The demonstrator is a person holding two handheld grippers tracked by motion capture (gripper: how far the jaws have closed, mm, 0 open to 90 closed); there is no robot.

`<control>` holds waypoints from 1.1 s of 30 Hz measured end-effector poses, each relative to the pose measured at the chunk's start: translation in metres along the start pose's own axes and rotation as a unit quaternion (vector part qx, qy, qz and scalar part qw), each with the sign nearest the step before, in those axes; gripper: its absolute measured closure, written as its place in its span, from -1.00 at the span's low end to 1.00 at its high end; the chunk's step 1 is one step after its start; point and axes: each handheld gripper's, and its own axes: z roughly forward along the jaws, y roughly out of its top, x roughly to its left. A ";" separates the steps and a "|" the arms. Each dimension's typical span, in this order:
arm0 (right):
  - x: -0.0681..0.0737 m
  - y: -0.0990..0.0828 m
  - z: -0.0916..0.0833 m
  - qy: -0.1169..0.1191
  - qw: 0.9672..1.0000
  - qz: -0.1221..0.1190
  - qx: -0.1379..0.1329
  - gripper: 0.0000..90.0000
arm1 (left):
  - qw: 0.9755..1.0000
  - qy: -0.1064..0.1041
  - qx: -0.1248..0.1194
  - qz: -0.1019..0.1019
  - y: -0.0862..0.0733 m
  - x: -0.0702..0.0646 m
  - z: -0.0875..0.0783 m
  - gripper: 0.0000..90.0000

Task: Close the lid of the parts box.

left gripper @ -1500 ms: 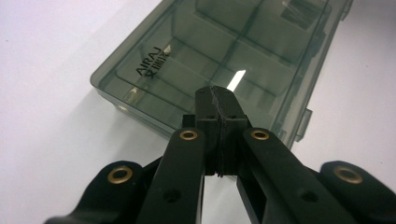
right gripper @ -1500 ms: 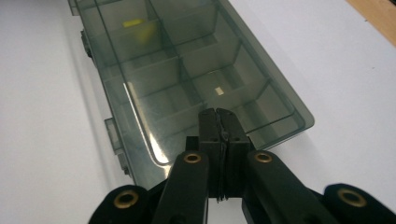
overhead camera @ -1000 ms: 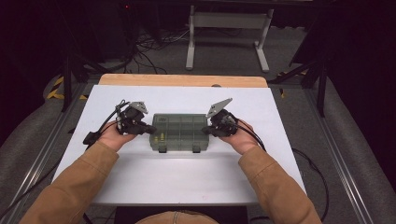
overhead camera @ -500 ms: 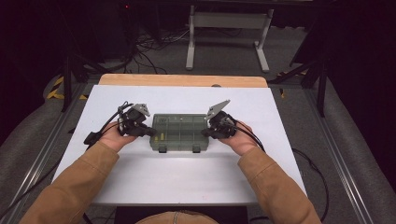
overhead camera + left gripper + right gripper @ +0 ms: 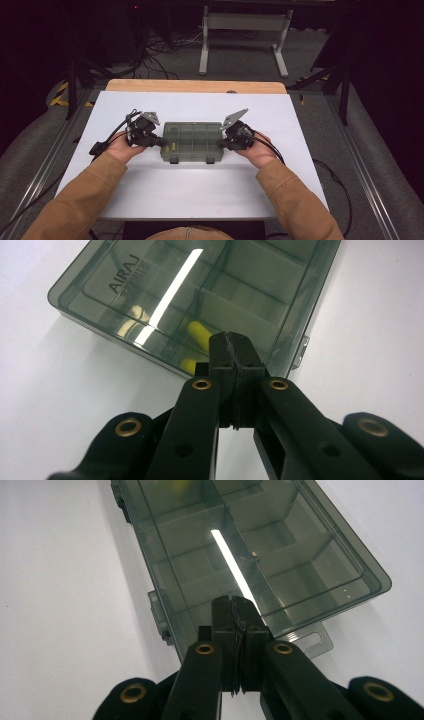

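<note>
A smoky transparent compartment box (image 5: 192, 142) lies closed on the white table, its two latches facing the person. My left gripper (image 5: 161, 143) is shut, its tips against the box's left end (image 5: 165, 320). Yellow pieces (image 5: 200, 332) lie inside a compartment near that end. My right gripper (image 5: 220, 143) is shut too, its tips at the box's right end (image 5: 260, 560), just above the hang tab (image 5: 310, 642). The jaws of each gripper are pressed together with nothing between them.
The white table top (image 5: 200, 200) has free room in front of the box and behind it. A wooden strip (image 5: 195, 86) runs along the far edge. Cables (image 5: 107, 140) trail from both grippers. A metal stand (image 5: 245, 30) is on the floor beyond.
Both grippers and the box have shifted slightly away from the person across the table; the grippers stay shut at the box's two ends.
</note>
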 end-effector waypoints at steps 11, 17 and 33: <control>0.002 -0.005 0.004 0.001 1.000 -0.004 -0.002 0.96 | 1.000 0.007 0.010 0.005 -0.002 -0.005 0.004 0.99; 0.003 -0.003 0.002 -0.001 1.000 0.000 -0.010 0.82 | 1.000 0.010 -0.005 0.009 -0.002 -0.008 0.001 0.85; 0.019 0.006 -0.038 -0.038 0.989 0.018 -0.141 -0.72 | 0.993 0.003 -0.121 0.007 -0.005 -0.022 -0.034 -0.91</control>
